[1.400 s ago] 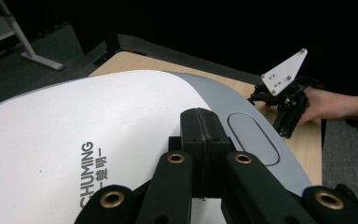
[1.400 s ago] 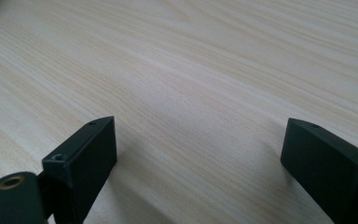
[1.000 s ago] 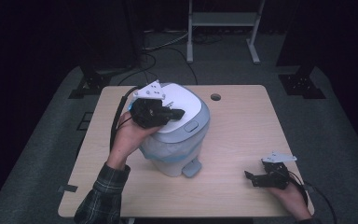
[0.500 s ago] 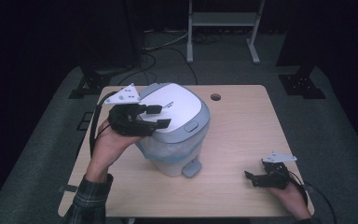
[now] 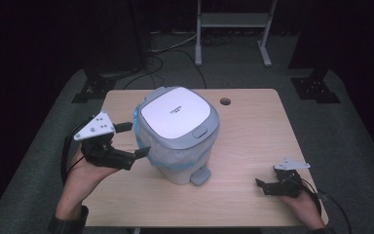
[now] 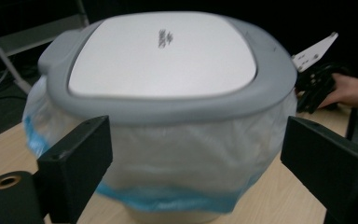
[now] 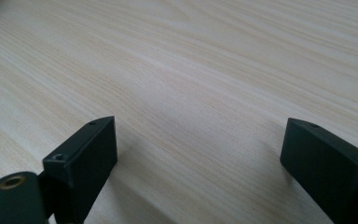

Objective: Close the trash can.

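A small pedal bin point(image 5: 177, 146) stands mid-table, with a white lid point(image 5: 175, 113) lying flat in a grey rim and a clear, blue-edged liner point(image 5: 141, 131) folded over its sides. My left gripper point(image 5: 136, 140) hovers just left of the bin, apart from it; its jaws have just been opening and hold nothing. In the left gripper view the bin point(image 6: 168, 88) sits straight ahead beyond the wide-set left gripper point(image 6: 196, 140). My right gripper point(image 5: 268, 178) rests at the table's front right, and in the right gripper view the right gripper point(image 7: 198, 144) is open over bare wood.
The bin's grey pedal point(image 5: 200, 176) sticks out toward the front. A round cable hole point(image 5: 225, 101) sits near the table's point(image 5: 253, 141) far edge. Cables point(image 5: 165, 48) and a metal stand point(image 5: 231, 19) are on the dark floor behind.
My left gripper has left the top of the bin's lid and swung out to the bin's left side, and its jaws have spread apart. The right gripper has stayed put.
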Motion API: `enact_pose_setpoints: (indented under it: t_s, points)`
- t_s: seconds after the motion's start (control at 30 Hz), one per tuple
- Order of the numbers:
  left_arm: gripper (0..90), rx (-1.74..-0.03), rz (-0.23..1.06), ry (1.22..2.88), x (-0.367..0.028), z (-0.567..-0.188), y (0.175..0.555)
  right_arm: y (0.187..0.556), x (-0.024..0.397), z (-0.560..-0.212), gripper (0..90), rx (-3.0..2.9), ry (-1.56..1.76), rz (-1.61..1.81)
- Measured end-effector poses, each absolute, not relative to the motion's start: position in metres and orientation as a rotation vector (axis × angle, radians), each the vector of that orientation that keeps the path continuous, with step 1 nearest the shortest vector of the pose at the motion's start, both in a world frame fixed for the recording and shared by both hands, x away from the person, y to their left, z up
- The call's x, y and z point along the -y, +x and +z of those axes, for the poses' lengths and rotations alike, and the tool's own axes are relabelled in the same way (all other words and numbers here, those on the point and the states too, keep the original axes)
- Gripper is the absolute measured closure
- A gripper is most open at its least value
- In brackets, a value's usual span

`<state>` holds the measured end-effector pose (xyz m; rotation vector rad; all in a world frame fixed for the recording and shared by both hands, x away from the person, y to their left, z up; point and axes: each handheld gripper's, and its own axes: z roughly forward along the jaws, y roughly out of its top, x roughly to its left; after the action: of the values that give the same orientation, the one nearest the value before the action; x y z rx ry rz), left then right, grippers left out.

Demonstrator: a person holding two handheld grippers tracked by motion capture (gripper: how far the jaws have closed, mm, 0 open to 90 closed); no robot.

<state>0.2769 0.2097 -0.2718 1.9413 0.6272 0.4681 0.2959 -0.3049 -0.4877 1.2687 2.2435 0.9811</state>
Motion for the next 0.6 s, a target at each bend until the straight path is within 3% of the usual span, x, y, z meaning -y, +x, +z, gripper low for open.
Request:
enact_pose_setpoints:
  t_s: [0.13, 0.6]
  points:
    - [2.2, -0.645, 0.515, 1.928, -0.221, -0.291, 0.273, 0.296, 0.305, -0.488, 9.5, -2.243, 1.269, 0.981]
    - [0.0, -0.733, 0.543, 1.948, -0.240, -0.373, 0.283, 0.296, 0.305, -0.488, 9.5, -2.243, 1.269, 0.981]
